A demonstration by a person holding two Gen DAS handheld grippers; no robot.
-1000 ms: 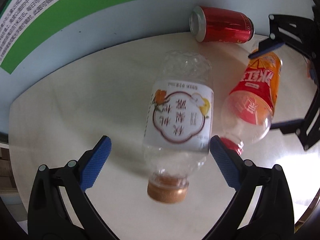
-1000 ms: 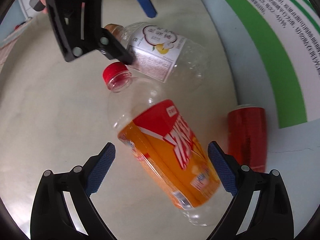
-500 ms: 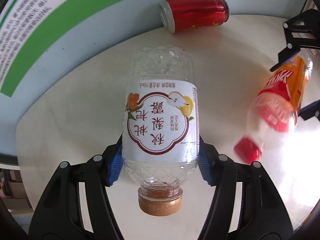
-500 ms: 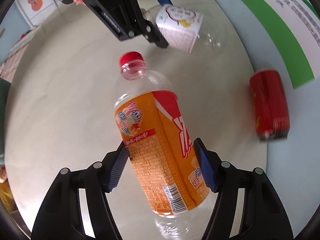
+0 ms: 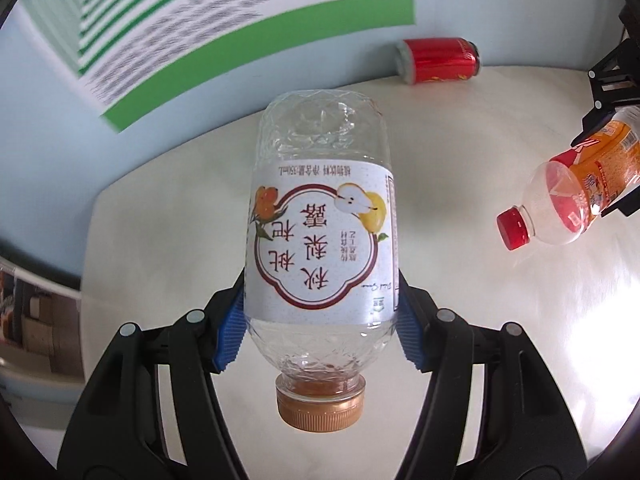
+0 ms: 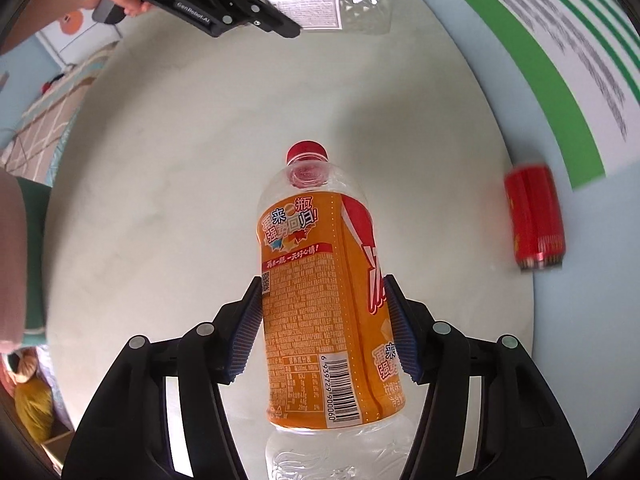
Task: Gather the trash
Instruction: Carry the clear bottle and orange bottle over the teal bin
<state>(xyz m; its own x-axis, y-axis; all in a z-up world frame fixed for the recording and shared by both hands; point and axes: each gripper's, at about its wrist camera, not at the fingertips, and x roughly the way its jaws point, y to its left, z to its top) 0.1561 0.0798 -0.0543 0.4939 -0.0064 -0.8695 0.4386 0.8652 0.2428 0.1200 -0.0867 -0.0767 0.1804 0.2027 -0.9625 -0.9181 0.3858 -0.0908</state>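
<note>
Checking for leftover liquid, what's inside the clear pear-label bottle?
The pear-label bottle looks empty through its clear ends; the label hides the middle. Its brown cap is on.

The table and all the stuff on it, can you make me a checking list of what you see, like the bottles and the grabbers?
Surface: round pale table, set against a light blue wall.
Job's things: clear bottle with gold cap and orange-label bottle with red cap, both lifted off the table; red can lying on its side near the wall.
Clutter: nothing seen.
Grippers: left gripper shut on the clear bottle; right gripper shut on the orange-label bottle.
Cables: nothing seen.
Surroundings: green-and-white poster with printed text on the wall.
</note>
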